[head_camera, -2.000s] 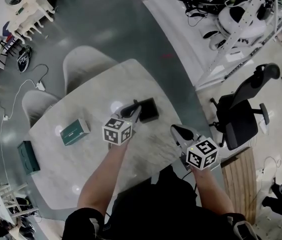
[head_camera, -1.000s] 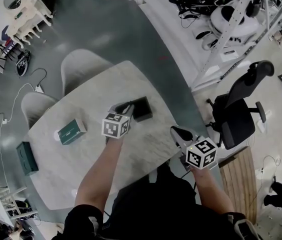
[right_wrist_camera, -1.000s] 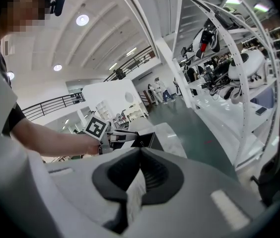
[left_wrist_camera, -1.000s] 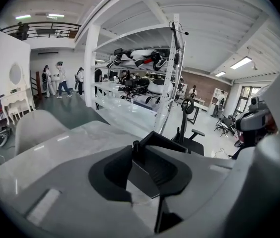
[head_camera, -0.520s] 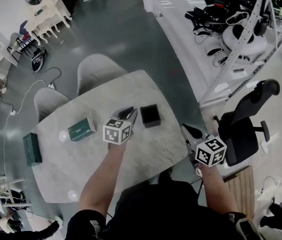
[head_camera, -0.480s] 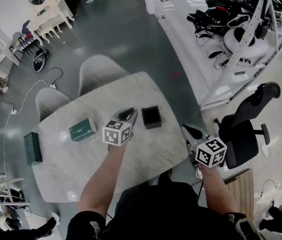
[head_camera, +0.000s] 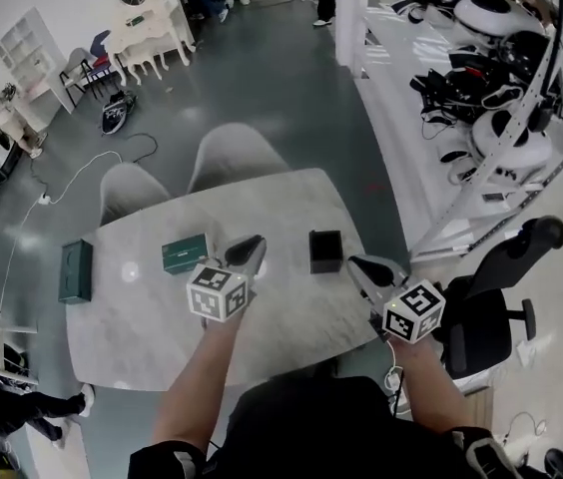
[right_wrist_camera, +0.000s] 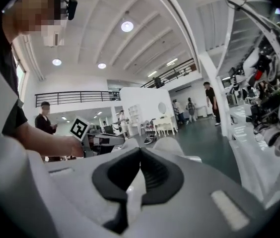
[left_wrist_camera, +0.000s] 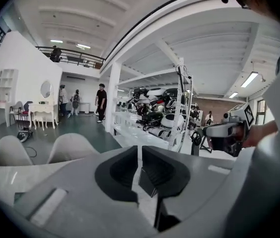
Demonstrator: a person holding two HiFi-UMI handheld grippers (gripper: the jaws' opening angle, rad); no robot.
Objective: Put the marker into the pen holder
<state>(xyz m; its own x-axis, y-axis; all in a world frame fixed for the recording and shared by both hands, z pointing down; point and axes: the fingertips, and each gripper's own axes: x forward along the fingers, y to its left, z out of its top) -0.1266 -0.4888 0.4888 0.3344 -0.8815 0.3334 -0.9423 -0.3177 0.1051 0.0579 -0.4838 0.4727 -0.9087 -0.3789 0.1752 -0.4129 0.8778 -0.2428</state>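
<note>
The left gripper hovers empty, its fingers a slit apart. The right gripper is pinched closed, idle. Between their tips, a black square pen holder stands on the pale marble table. No marker shows anywhere, so it is probably inside the holder, which would explain both grippers hanging back.

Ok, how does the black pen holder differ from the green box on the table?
The pen holder is black, nearly square and looks open-topped; the green box is a longer, closed oblong lying flat. In the head view the pen holder sits to the right of the left gripper, the green box to its left. Both rest on the pale table, untouched.
</note>
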